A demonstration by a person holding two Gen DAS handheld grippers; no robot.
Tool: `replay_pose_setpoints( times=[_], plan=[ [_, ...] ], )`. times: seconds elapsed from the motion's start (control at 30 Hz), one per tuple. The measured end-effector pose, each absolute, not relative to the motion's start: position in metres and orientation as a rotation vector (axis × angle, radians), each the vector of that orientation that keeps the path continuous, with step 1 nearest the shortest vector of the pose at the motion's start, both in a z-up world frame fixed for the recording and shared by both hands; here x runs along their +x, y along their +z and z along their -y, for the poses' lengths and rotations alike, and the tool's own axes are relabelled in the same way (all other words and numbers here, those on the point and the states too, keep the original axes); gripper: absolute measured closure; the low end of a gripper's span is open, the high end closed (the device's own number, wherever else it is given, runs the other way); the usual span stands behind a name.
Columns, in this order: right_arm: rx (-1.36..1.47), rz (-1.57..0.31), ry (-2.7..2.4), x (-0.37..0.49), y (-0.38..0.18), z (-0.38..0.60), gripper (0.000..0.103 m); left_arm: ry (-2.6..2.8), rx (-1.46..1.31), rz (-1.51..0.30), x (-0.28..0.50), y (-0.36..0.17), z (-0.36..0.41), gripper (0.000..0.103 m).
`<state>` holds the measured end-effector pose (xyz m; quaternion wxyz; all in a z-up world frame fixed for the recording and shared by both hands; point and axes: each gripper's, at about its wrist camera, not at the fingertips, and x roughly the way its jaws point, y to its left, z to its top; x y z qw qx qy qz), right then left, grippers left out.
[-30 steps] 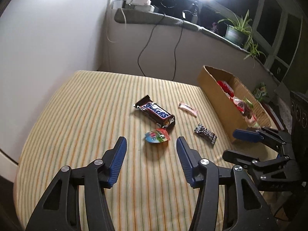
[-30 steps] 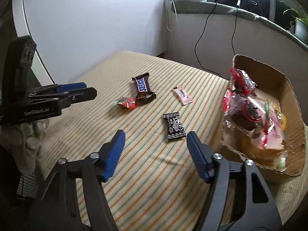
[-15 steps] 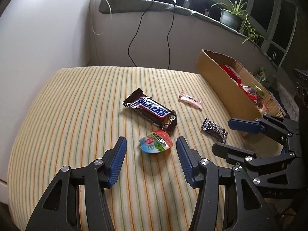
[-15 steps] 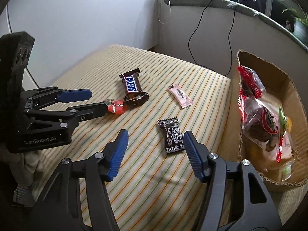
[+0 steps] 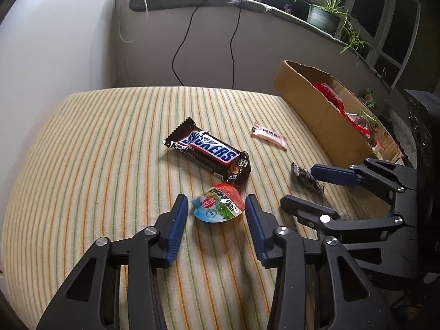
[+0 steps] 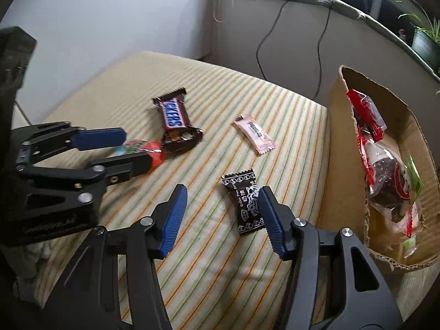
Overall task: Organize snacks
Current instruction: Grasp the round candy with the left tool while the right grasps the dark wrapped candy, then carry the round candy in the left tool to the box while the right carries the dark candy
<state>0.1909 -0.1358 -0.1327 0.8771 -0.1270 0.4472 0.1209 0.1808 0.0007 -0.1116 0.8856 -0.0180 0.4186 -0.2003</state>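
Left wrist view: the left gripper (image 5: 217, 210) is spread wide, its blue pads flanking the heart-shaped red-and-blue jelly cup (image 5: 218, 205) without touching it. The cup lies just in front of the brown Snickers bar (image 5: 210, 154) on the striped cloth (image 5: 96, 165).

Right wrist view: the right gripper (image 6: 221, 206) is released, and the dark brown patterned candy wrapper (image 6: 244, 202) lies between its pads, right of the Snickers bar (image 6: 174, 119). The torn cardboard box (image 6: 341, 126) of snacks sits further right.
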Motion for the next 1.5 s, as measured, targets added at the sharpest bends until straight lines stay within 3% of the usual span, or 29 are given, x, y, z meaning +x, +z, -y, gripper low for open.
replay_pose_setpoints(
  times=[0.17,0.23,0.3,0.37,1.03,1.5],
  plan=[
    [-0.239,-0.943,0.251,0.195,-0.135,0.136,0.047,-0.414,-0.035,-0.879,0.181,-0.114,-0.001,0.067],
    [-0.241,-0.938,0.252,0.195,-0.135,0.136,0.055,-0.413,-0.036,-0.878,0.181,-0.114,-0.001,0.067],
    [-0.234,-0.934,0.25,0.195,-0.134,0.139,0.074,-0.411,-0.036,-0.878,0.182,-0.114,0.0,0.068],
    [-0.215,-0.933,0.253,0.196,-0.132,0.142,0.08,-0.408,-0.04,-0.876,0.182,-0.114,-0.001,0.068],
    [-0.086,-0.858,0.377,0.167,-0.097,0.153,0.082,-0.357,-0.107,-0.807,0.161,-0.089,-0.017,0.069],
    [-0.032,-0.753,0.365,0.139,-0.048,0.212,0.082,-0.448,-0.078,-0.738,0.15,-0.052,0.043,0.069]
  ],
)
